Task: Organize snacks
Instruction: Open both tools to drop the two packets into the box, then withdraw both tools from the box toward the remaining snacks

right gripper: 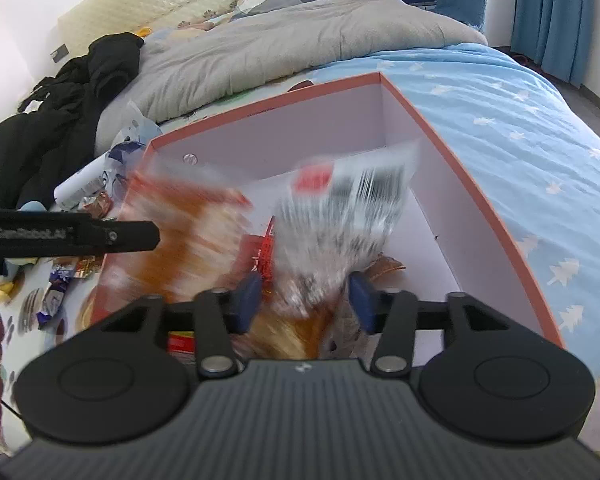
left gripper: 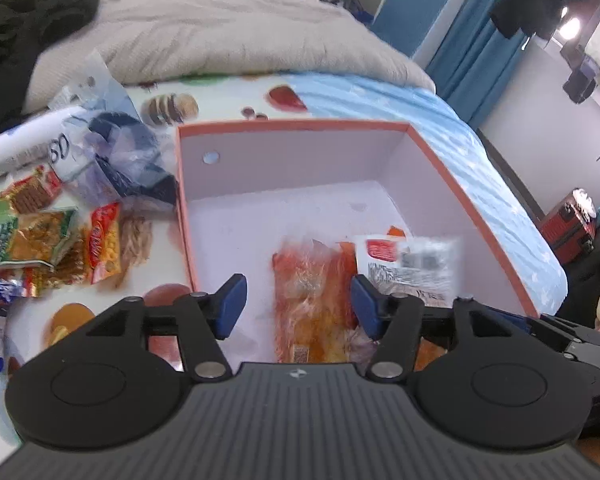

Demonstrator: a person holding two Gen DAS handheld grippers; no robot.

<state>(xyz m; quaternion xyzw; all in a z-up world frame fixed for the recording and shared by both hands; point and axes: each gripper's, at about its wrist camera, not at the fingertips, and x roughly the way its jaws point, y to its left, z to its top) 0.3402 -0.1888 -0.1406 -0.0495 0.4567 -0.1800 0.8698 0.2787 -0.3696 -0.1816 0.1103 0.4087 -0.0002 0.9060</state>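
Observation:
An open box with an orange rim (left gripper: 292, 123) and white inside stands on the bed. My left gripper (left gripper: 298, 306) hangs over its near end, jaws open. An orange snack packet (left gripper: 312, 280) lies on the box floor between the blue pads, with a gap beside the left pad. A packet with a white printed label (left gripper: 412, 264) lies to its right. In the right wrist view the box (right gripper: 260, 106) holds two motion-blurred packets: an orange one (right gripper: 180, 232) and a clear one with black print (right gripper: 340, 216). My right gripper (right gripper: 304, 302) is open around the clear packet's lower end.
Several loose snack packets (left gripper: 52, 240) and a crumpled plastic bag (left gripper: 112, 160) lie left of the box. A grey duvet (left gripper: 220, 32) and black clothes (right gripper: 60, 120) lie behind. The left gripper's body (right gripper: 68, 236) crosses the right view's left edge. A red suitcase (left gripper: 568, 220) stands beside the bed.

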